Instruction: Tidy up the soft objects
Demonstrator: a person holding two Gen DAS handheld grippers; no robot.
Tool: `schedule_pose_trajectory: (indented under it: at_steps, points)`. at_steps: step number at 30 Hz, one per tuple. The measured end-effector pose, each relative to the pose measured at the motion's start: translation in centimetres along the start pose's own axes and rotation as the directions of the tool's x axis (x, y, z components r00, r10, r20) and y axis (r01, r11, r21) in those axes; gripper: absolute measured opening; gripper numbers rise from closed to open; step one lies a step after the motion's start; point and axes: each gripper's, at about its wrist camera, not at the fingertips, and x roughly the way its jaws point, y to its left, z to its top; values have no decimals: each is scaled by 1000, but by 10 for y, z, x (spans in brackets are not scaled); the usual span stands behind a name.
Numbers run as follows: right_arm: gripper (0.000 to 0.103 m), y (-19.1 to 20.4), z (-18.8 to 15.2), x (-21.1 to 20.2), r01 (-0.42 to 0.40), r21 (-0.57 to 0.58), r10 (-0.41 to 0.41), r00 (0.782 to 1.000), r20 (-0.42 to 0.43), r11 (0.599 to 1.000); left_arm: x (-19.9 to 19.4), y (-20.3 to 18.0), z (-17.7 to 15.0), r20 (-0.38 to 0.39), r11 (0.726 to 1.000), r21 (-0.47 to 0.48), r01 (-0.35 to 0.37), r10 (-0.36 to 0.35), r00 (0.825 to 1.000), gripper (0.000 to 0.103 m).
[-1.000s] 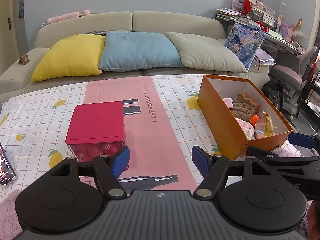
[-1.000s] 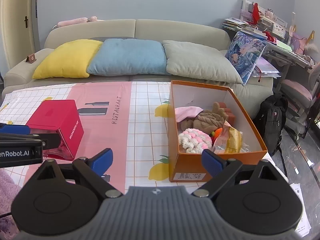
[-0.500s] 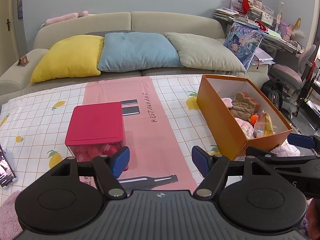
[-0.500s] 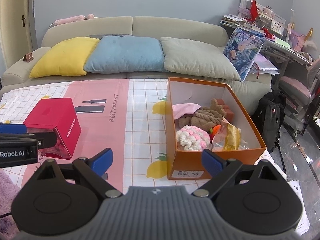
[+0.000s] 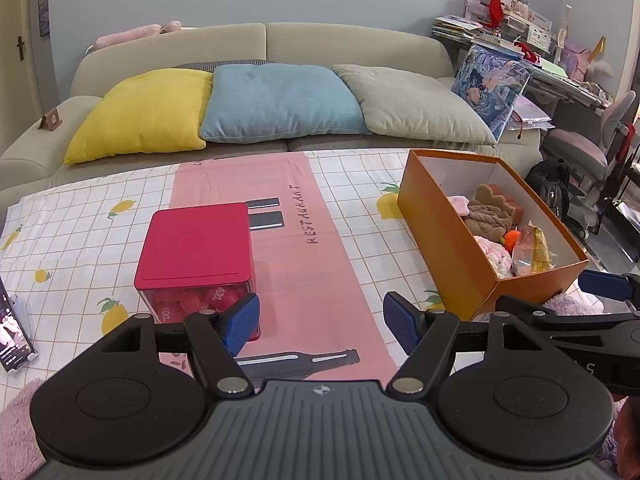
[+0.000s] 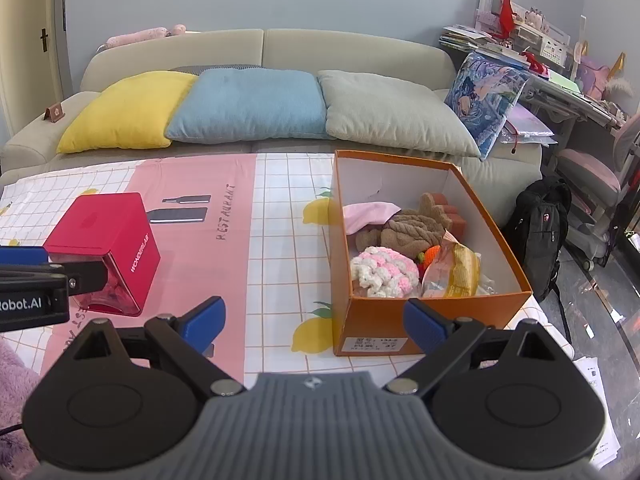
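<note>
An orange cardboard box (image 6: 400,320) stands on the table at the right; it also shows in the left wrist view (image 5: 444,236). Inside lie a pink cloth (image 6: 370,214), a brown knitted toy (image 6: 408,230), a pink-and-white crochet piece (image 6: 382,270), a small orange toy (image 6: 431,254) and a yellow packet (image 6: 456,274). My left gripper (image 5: 320,322) is open and empty above the pink runner. My right gripper (image 6: 314,322) is open and empty, just before the box's near end.
A red-lidded clear container (image 5: 196,248) of red items stands left on the tablecloth (image 5: 80,236). A phone (image 5: 12,332) lies at the left edge. Purple fluffy fabric (image 6: 14,384) sits near the front. A sofa with cushions (image 6: 248,106) is behind; a backpack (image 6: 540,224) on the floor right.
Both grippers have drifted slightly; the view of the table and box has shifted a little. Both stay open and empty. Nothing on the table has moved.
</note>
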Motion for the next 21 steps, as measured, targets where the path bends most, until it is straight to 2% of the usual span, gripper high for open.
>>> schedule_pose_trajectory:
  at_steps: [21]
  points:
    - [94,-1,-4,4,-2,-2,2,1000,-16,1000,-3,2,-1,6,1000,-11,-21,21,1000,83]
